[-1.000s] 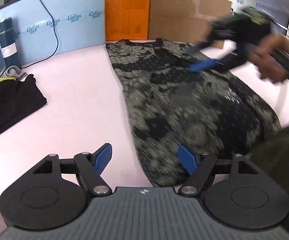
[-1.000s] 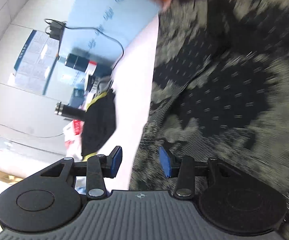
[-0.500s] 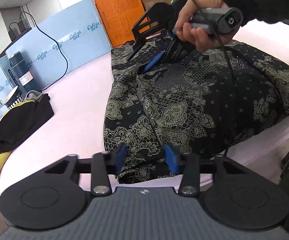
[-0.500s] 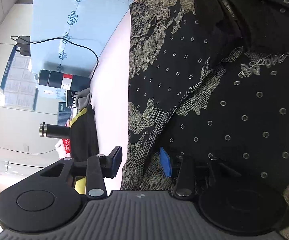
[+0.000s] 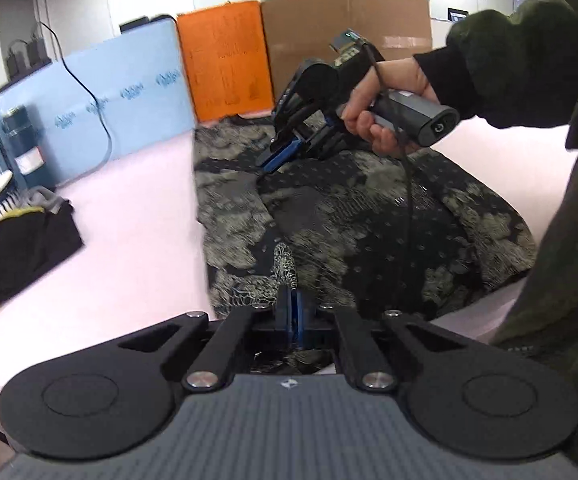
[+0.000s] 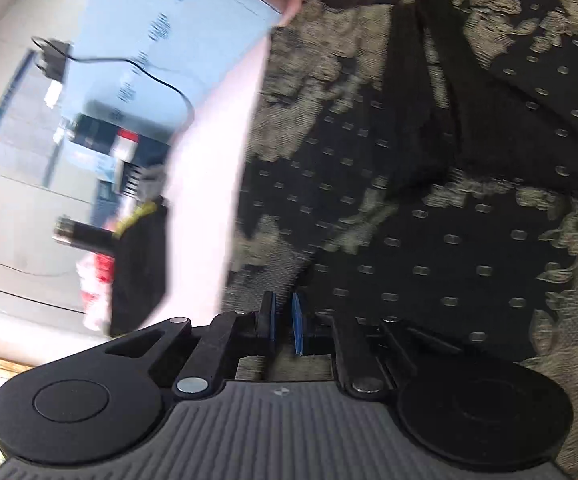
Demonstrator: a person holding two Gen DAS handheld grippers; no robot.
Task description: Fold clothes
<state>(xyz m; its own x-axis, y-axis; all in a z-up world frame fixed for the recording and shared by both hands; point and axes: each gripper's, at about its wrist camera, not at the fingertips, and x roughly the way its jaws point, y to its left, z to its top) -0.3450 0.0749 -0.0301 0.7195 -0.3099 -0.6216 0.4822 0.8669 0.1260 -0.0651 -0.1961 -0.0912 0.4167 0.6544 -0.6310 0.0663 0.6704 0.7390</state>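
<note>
One table: pale pink top (image 5: 137, 240), widest thing in view; everything else sits on it or stands at its far edge.
Three boards: upright side by side along the far edge; one light blue (image 5: 101, 120), one orange (image 5: 225, 60), one brown cardboard (image 5: 345, 32).
One patterned garment: black with pale lace print and small dots (image 5: 369, 224), spread across the middle of the table from the near edge toward the orange board, lying in uneven folds.
One dark pile: black cloth with yellow showing beneath (image 5: 13, 248), at the table's left end, well apart from the garment.
One sleeve: dark green (image 5: 529, 60), reaching in from the right.
One hand: bare, wrapped round the right tool's grey handle (image 5: 385, 100).
Two grippers, counted below.
Left gripper: (image 5: 289, 312) blue pads pressed together, pinching a raised fold at the garment's near hem.
Right gripper: (image 6: 283, 318) jaws closing, narrow gap remaining, fabric between the pads; tips down on the garment's upper part.
One cable: black (image 5: 89, 92), trailing over the blue board.
</note>
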